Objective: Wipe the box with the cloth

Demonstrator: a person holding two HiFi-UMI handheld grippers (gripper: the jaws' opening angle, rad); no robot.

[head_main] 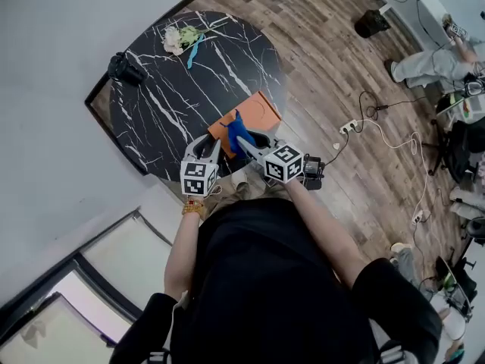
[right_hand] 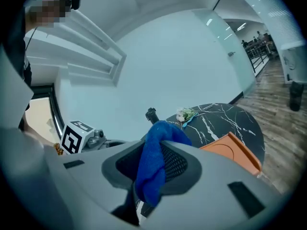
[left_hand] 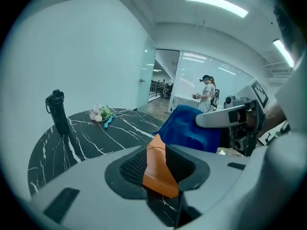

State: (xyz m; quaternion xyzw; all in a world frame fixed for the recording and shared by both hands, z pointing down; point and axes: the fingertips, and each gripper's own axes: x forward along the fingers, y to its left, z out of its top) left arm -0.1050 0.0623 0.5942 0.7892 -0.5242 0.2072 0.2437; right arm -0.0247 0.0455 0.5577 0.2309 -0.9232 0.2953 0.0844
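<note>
The left gripper has its jaws partly closed on one thin edge of the orange box, which sits at the centre of the head view over the near rim of the black marble table and seems tipped up at the held end. The right gripper, just beside it, has its jaws pinched tight on a fold of the blue cloth. With so narrow a hold, wiping pressure could pivot the box out of the jaws and off the rim. A dragged cloth might also pull free, or the crowded grippers could knock together.
</note>
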